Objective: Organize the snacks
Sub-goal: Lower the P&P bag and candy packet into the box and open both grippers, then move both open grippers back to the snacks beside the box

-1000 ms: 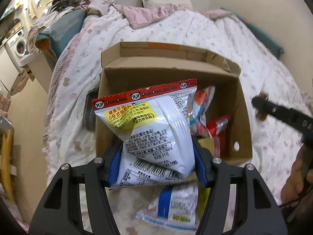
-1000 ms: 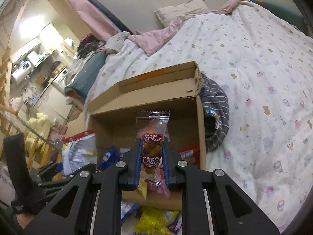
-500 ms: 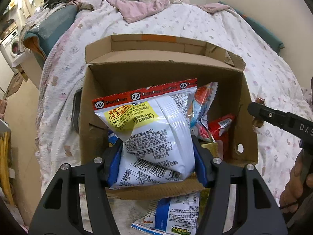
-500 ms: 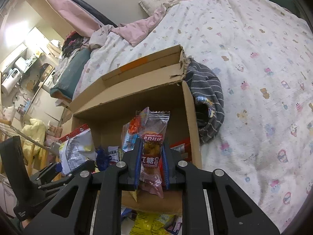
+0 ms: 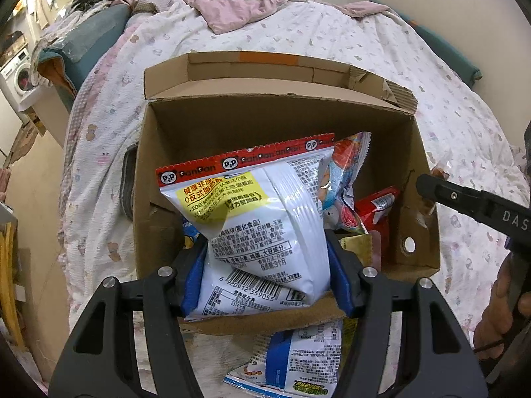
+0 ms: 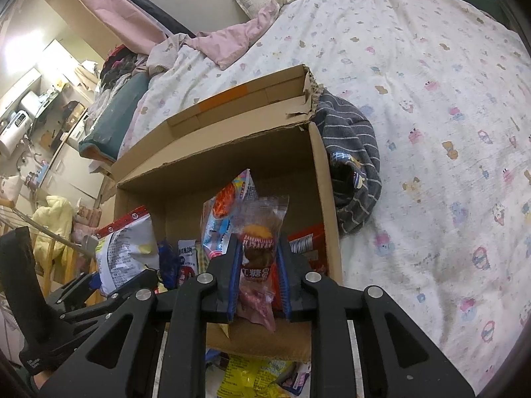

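Two grips are loaded: left gripper [image 5: 265, 275] pinches the white snack bag [image 5: 252, 219], right gripper [image 6: 258, 275] the small cake packet [image 6: 260, 252], above the cardboard box [image 5: 428, 232]. Releasing together risks the packet snagging the box's 3 o'clock wall.

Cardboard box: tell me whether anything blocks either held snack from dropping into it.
Nothing visible covers the cardboard box; its top is open. Snacks already inside sit below both: a blue-red packet right of the left gripper's white PanPan bag, and red packs beyond the right gripper's brown cake packet.
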Demonstrator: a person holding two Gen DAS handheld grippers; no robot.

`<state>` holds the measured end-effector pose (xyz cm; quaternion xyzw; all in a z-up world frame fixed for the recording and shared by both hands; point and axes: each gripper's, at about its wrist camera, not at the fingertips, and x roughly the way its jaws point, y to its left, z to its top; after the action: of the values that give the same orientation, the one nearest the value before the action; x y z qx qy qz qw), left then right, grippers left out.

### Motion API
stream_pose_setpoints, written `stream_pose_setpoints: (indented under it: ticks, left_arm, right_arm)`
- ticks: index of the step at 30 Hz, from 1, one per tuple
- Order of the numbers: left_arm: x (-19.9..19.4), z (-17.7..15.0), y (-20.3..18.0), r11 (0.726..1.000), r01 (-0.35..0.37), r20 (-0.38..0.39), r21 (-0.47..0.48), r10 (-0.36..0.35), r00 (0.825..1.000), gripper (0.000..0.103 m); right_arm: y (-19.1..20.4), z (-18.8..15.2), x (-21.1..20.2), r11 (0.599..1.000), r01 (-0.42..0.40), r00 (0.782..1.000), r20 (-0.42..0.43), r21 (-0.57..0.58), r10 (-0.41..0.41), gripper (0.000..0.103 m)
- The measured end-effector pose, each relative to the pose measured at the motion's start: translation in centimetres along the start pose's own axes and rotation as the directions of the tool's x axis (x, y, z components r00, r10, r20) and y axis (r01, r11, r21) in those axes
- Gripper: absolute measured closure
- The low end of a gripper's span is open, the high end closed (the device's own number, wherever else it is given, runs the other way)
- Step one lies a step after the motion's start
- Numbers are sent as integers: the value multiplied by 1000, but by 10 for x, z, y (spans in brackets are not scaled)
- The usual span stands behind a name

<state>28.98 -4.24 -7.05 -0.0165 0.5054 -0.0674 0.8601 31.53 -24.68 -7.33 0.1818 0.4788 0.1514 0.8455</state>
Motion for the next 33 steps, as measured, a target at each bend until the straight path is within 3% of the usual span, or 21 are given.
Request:
stream_pose_setpoints:
  ticks: [2, 4, 15, 17, 18, 19, 21, 33]
  left_arm:
    - [1, 0, 0, 1000, 29, -11, -5, -29, 1000, 27]
    - [-1, 0, -1, 1000, 25, -3, -1, -25, 1000, 22]
    - [-3, -2, -2, 1000, 12, 4, 5, -12, 1000, 21]
    - [-3, -2, -1, 1000, 11, 4, 5, -11, 1000, 21]
    - [-3, -1, -1, 1000, 11, 5, 4, -11, 1000, 21]
    - [-3, -1, -1, 1000, 11, 6, 3, -11, 1000, 21]
    - [-4, -1, 0, 1000, 10, 10, 3, -10, 1000, 21]
    - [-4, -4, 0, 1000, 5, 12, 12, -5, 1000, 21]
  right_arm:
    - [0, 0, 0, 1000, -4, 1000, 0, 2, 4, 80]
    - [0, -1, 1, 1000, -6, 1000, -2, 3, 6, 80]
    - [1, -2, 3, 1000, 0, 1000, -7, 7, 0, 79]
    - [0, -1, 2, 1000, 15, 1000, -3, 21, -15, 70]
    - [-1, -2, 1, 999, 11, 1000, 6, 35, -11, 45]
    - [-3, -2, -2, 999, 0, 1000, 24, 47, -1, 27]
    - [-3, -1, -8, 999, -7, 998, 55, 52, 4, 26]
    - [-2, 1, -9, 1000, -4, 999, 47, 28, 3, 26]
